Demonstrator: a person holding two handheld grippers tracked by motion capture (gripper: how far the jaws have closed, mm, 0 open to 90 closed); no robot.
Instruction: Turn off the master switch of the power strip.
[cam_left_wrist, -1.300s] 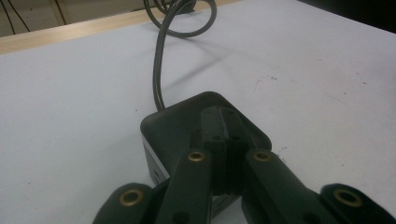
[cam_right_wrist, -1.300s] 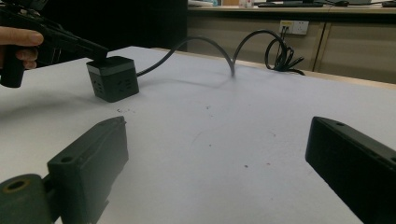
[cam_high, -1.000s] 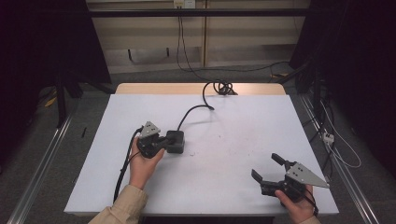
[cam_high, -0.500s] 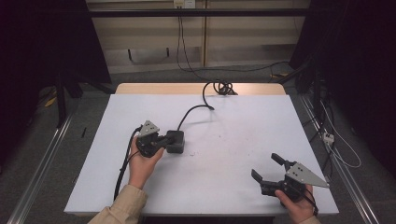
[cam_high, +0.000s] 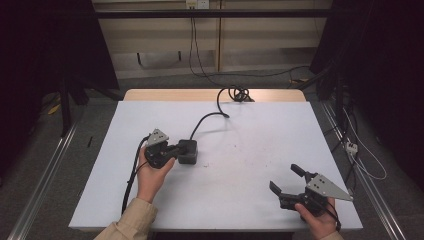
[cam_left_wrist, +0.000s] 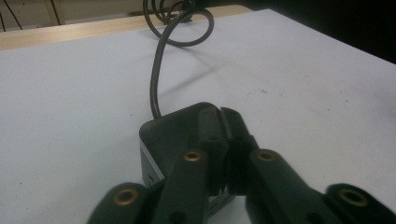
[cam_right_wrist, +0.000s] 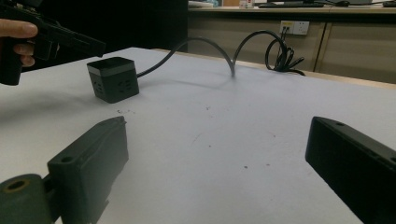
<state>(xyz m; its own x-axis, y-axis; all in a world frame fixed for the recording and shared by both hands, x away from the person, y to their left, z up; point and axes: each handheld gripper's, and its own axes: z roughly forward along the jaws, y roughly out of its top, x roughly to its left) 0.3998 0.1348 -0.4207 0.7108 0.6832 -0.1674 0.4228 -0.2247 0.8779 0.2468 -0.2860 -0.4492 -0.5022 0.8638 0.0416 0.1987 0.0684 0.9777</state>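
A black cube-shaped power socket (cam_high: 188, 152) with a grey band sits left of centre on the white table (cam_high: 260, 135). Its black cable (cam_high: 207, 117) runs to the far edge. My left gripper (cam_high: 177, 149) rests its tips at the cube's top near edge (cam_left_wrist: 168, 130). Its jaws have just been opening by a hair but still look shut (cam_left_wrist: 220, 114), with nothing between them. The right gripper view shows the left gripper (cam_right_wrist: 93, 46) just above the cube (cam_right_wrist: 113, 79). My right gripper (cam_high: 285, 178) stands open near the front right corner, nothing between its jaws (cam_right_wrist: 217, 154).
The cable ends in a coil (cam_high: 239, 93) on the wooden strip at the table's far edge. Metal rails run along the floor on both sides. Dark curtains flank the table. The person's hands come in from the front edge.
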